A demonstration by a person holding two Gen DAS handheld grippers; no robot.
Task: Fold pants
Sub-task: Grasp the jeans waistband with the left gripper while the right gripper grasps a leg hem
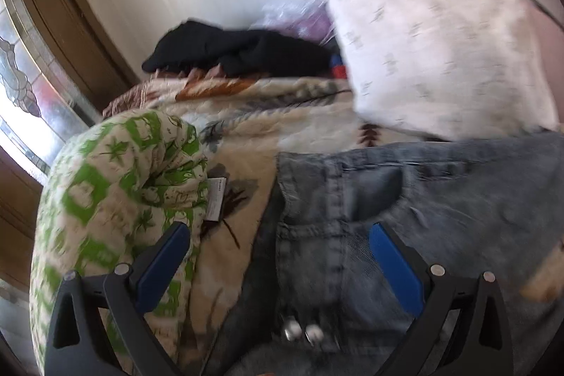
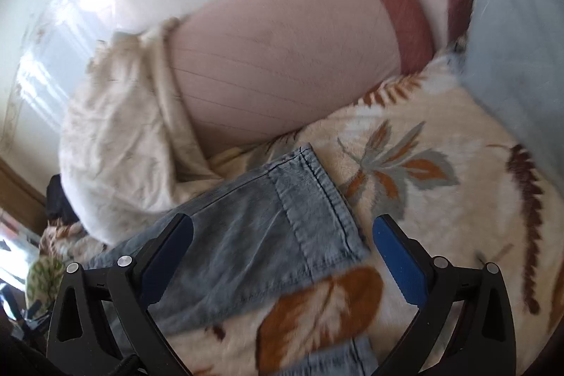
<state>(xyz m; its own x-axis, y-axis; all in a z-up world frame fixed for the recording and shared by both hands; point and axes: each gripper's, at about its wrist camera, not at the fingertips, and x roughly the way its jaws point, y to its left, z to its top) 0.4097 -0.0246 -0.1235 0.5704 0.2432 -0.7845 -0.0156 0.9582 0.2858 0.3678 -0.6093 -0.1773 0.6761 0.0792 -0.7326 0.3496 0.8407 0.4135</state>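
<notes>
The jeans (image 1: pixel 405 217) lie spread on a leaf-patterned blanket (image 2: pixel 440 199) — waistband end under the left gripper (image 1: pixel 280 231), a hemmed leg end (image 2: pixel 310 199) under the right gripper (image 2: pixel 282 228). Both claws hang spread wide above the denim, pinching nothing. A green-printed quilt roll (image 1: pixel 116 192) sits left of the waistband; a white pillow (image 1: pixel 433 41) lies on the far right, black clothes (image 1: pixel 239 50) beyond.

This is a bedroom in a home. A bed is covered by a fluffy cream blanket (image 2: pixel 440 207) with leaf prints, and a padded pink headboard (image 2: pixel 282 69) rises behind it. A white patterned pillow (image 1: pixel 433 34), a rolled green-and-white quilt (image 1: pixel 116 192) and a heap of black clothing (image 1: pixel 239 51) lie about, beside a wood-framed window with leaded glass (image 1: pixel 21 83).
</notes>
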